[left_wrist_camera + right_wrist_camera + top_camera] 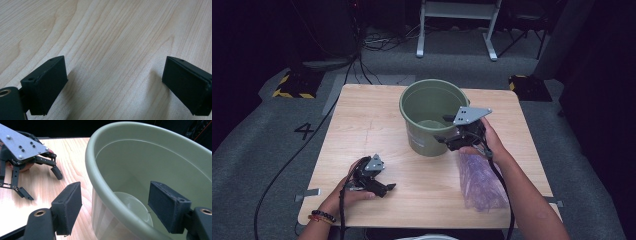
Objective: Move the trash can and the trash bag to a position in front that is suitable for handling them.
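My left hand-held gripper (379, 186) rests on the wood surface (377, 125) at about 7 o'clock, its jaws spread with nothing between them. The purple bag (479, 182) lies at 4 o'clock. Farther off, my right hand-held gripper (451, 131) straddles the green bucket's (432, 100) rim, jaws wide, not pinching.

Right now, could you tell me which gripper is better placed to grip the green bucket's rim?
The right gripper: its open jaws straddle the green bucket's near rim, one outside, one inside. The left gripper rests open on the table, well short of it.
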